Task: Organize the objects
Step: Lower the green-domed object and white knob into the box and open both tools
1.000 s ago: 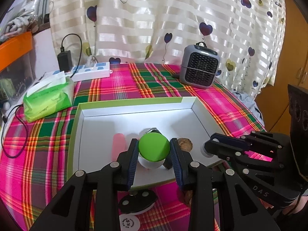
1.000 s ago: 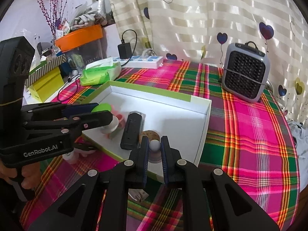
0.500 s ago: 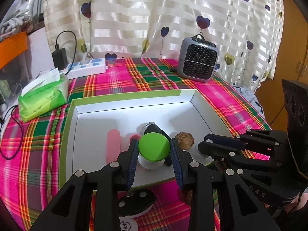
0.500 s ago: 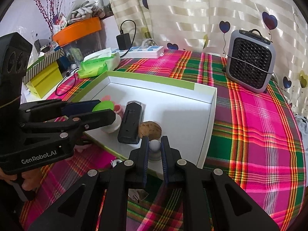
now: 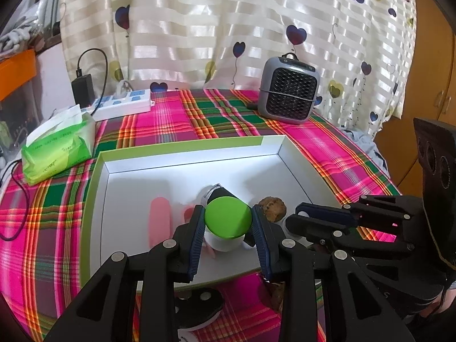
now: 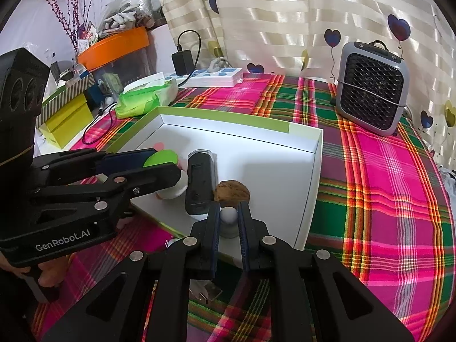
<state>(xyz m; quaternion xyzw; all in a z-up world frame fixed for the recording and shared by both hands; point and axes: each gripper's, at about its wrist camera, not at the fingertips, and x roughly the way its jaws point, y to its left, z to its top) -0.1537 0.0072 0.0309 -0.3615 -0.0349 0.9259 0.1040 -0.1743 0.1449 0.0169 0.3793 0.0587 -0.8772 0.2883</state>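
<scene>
My left gripper (image 5: 228,222) is shut on a white jar with a green lid (image 5: 227,221), held over the near part of the white box (image 5: 182,154); the jar also shows in the right wrist view (image 6: 164,158). My right gripper (image 6: 228,216) is shut on a small white ball-topped piece (image 6: 228,215) at the box's near right. In the box lie a walnut (image 6: 232,191), a black rectangular device (image 6: 199,182) and a pink item (image 5: 159,219).
A grey heater (image 5: 287,97) stands at the back right. A green tissue pack (image 5: 57,148) and a white power strip (image 5: 122,105) are at the back left. A black-and-white object (image 5: 199,307) and another walnut (image 5: 278,296) lie on the plaid cloth before the box.
Both grippers have moved a little further in over the box with their objects still held. The things in the box have not moved.
</scene>
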